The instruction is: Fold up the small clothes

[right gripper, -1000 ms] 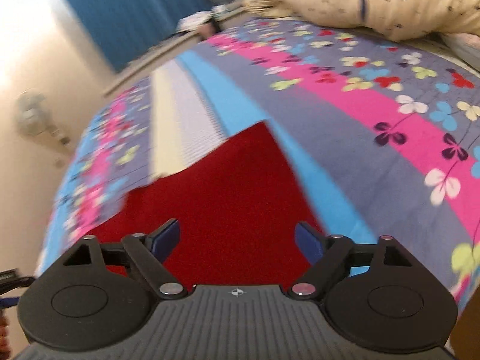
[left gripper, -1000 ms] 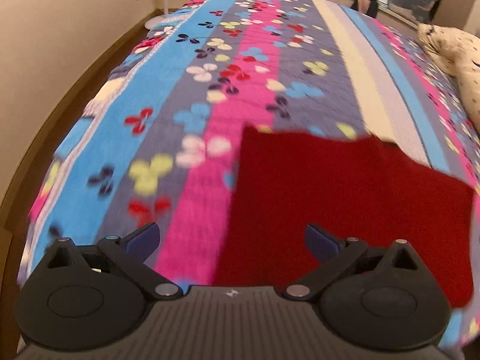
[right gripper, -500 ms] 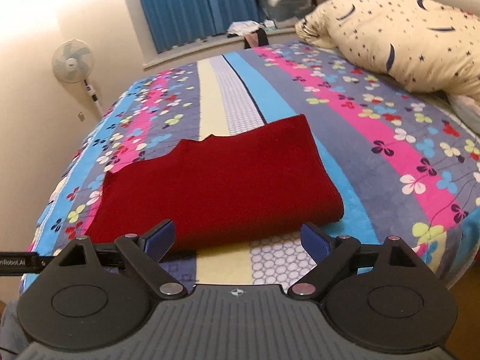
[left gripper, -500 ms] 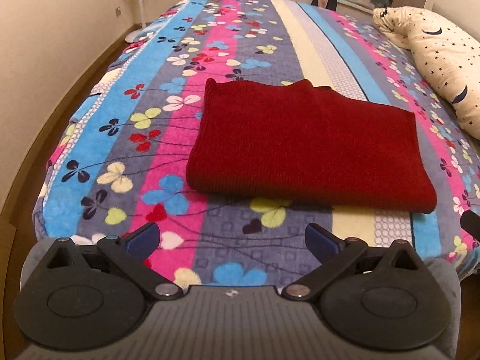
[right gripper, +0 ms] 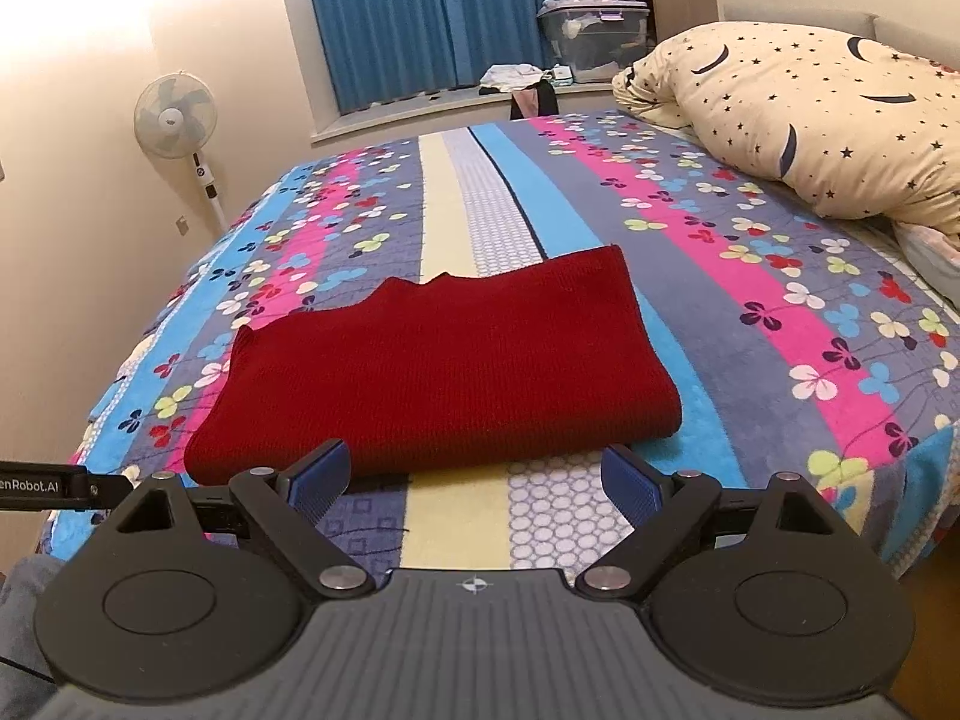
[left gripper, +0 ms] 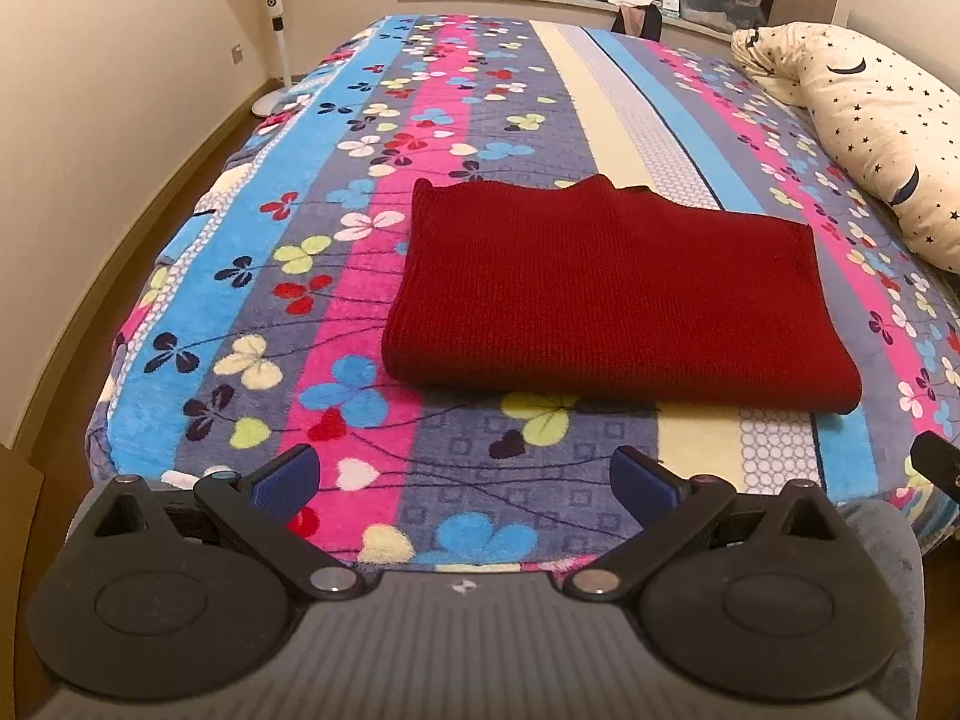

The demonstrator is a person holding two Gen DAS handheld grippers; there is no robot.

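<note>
A dark red knitted garment lies folded into a flat rectangle on the near end of a bed, its thick folded edge toward the cameras. The bed carries a plush blanket in lengthwise stripes of blue, pink, grey and cream, scattered with clover-like flowers. Along the bed's right side lies a cream pillow printed with stars and crescent moons.

On the left, a pedestal fan stands on the wooden floor by a pale wall. Beyond the far end of the bed, blue curtains hang over a window ledge, where loose clothes and a clear storage box sit.

The left claw is released, its blue pads wide apart over the blanket's near edge, short of the garment. The right claw is likewise spread wide and empty, just before the garment's folded edge.
</note>
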